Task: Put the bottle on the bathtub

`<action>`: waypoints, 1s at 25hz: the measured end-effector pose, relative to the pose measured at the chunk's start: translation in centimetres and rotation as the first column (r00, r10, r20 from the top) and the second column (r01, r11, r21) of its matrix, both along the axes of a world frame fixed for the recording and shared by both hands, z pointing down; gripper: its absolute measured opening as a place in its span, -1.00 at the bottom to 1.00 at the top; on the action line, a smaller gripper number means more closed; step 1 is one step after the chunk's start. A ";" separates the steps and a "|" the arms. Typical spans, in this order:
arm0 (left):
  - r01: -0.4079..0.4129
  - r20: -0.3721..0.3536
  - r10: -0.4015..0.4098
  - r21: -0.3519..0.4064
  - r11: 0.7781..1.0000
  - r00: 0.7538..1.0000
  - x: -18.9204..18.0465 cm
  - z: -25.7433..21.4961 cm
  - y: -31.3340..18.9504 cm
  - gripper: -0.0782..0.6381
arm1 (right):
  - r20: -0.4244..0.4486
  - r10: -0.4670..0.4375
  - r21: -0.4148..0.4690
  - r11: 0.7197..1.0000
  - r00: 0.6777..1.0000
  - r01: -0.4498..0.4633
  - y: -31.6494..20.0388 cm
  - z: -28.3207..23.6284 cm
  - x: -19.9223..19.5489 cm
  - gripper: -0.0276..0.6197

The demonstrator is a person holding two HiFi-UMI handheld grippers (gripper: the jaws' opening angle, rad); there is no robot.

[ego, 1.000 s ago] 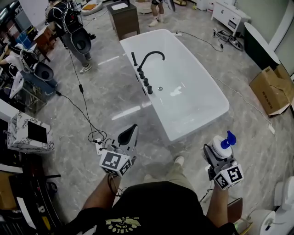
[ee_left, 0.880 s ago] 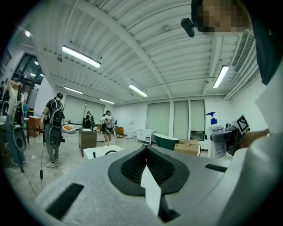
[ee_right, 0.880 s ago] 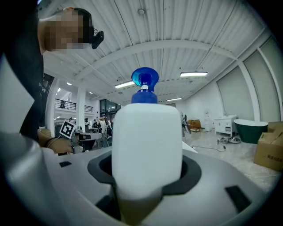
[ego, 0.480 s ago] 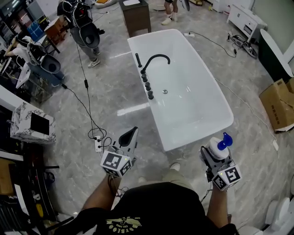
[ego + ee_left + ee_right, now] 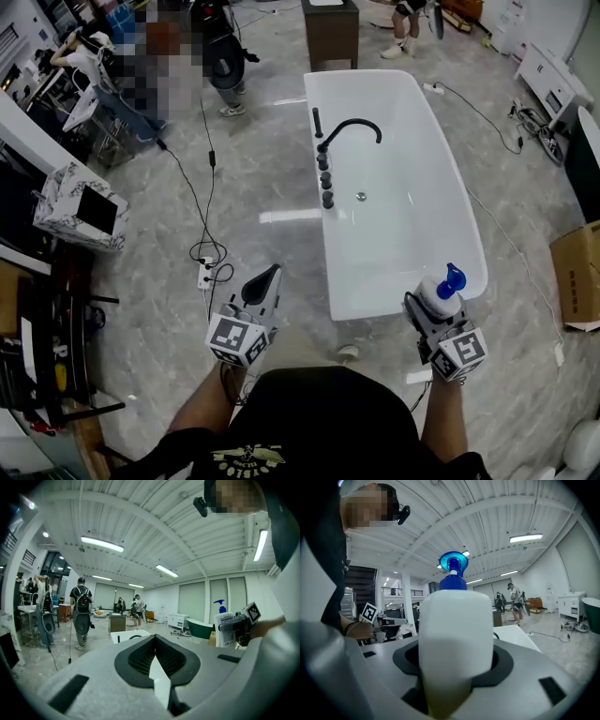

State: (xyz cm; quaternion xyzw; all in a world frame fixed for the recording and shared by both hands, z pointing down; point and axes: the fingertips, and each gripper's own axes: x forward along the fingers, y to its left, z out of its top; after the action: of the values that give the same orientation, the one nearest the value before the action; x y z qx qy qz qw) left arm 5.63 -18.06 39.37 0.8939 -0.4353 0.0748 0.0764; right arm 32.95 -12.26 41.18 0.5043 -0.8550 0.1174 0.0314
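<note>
The bottle (image 5: pixel 456 634) is being clamped upright, blue pump uppermost, between the jaws of the right gripper (image 5: pixel 429 317), which is being held just by the near right corner of the tub (image 5: pixel 412 230), above the floor (image 5: pixel 253 187). The left gripper (image 5: pixel 269 277) is being held left of the tub's near end, jaws pressed together on nothing. A faucet (image 5: pixel 352 128) is standing on the tub's left rim.

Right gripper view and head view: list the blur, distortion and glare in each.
Right gripper view: the bottle fills the centre, soft from closeness; fisheye bends the ceiling. Head view: sharp, curved by the wide angle, with a bright glare streak on the floor beside the bathtub.
</note>
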 end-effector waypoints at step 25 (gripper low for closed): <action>-0.160 -0.002 0.160 -0.121 0.980 0.987 -0.2 17.1 -19.4 -0.76 | -0.018 0.046 -0.064 0.997 0.999 -0.047 -21.6 21.6 -9.2 -0.12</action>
State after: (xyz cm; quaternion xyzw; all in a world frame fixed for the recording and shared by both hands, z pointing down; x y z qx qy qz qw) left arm 5.41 -37.44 56.45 0.9195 -0.3570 0.1102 0.1225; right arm 23.79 -33.90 62.75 0.5238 -0.8384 0.1414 0.0518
